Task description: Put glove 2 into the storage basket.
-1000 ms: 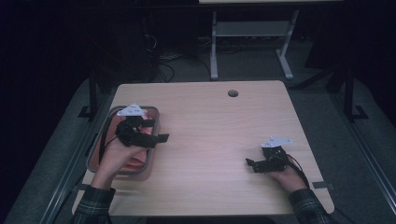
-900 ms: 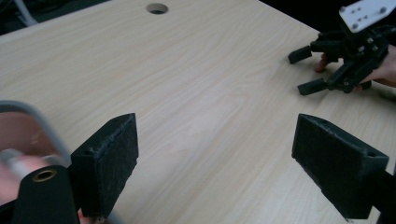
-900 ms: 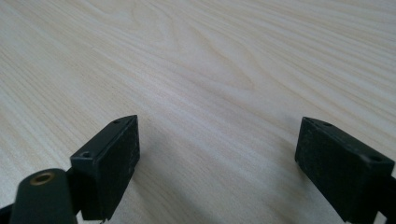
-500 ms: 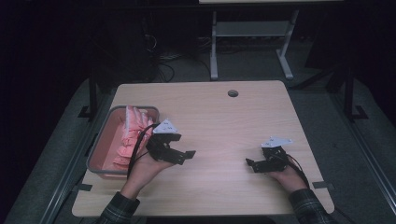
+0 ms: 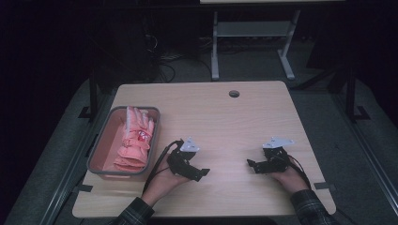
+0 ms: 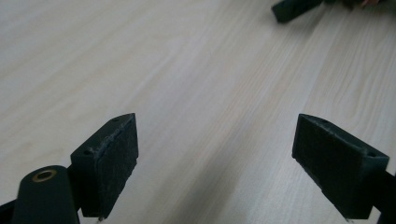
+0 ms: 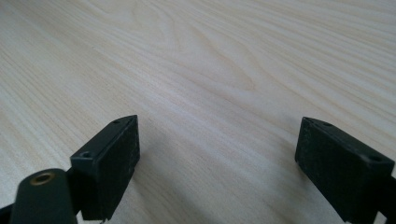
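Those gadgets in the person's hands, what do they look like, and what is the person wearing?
Each hand holds a black tool: the left gripper and the right gripper. Each carries a pale grey three-cornered plate on top and trails a black cable. Seen up close, the left gripper's jaws end in flat, rectangular dark pads, with a brass-coloured ring at the base. The sleeves are dark plaid.

I count one wooden surface (image 5: 220, 122) with one round hole (image 5: 234, 93) near its far edge. One grey bin (image 5: 101, 152) sits on it at my left, and inside I see one pile of pink gloves (image 5: 135, 138); how many gloves make up the pile I cannot tell. I have two claws: the left claw (image 5: 196, 172) and the right claw (image 5: 253, 165), each with two black jaws, spread apart.
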Available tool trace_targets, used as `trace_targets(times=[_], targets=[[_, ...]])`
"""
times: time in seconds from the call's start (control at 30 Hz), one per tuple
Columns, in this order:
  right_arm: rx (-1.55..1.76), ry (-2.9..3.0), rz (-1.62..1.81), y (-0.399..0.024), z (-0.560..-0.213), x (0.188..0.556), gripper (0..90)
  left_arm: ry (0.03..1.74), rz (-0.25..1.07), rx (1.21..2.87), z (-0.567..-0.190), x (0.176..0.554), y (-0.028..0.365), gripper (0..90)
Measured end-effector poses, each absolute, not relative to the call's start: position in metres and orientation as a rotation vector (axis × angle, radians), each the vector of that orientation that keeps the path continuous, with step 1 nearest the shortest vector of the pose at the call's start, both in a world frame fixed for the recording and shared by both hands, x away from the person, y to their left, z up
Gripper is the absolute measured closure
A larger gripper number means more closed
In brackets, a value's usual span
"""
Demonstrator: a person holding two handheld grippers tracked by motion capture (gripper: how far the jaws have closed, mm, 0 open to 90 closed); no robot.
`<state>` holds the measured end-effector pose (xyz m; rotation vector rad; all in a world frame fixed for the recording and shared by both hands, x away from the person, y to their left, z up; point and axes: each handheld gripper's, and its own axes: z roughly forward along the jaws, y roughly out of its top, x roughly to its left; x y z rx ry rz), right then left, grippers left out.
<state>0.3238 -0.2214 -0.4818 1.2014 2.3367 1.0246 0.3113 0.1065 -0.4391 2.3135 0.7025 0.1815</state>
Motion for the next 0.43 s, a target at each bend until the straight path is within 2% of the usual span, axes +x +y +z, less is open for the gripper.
trace_targets(times=[0.2,0.43], targets=[[1.2,2.337,1.025,-0.221,-0.482,0.324,13.3,0.706,0.172,2.376,-0.456,0.311,0.098,13.7],[1.198,2.338,1.029,-0.221,-0.482,0.324,13.3,0.71,0.193,2.397,-0.459,0.312,0.099,13.6]])
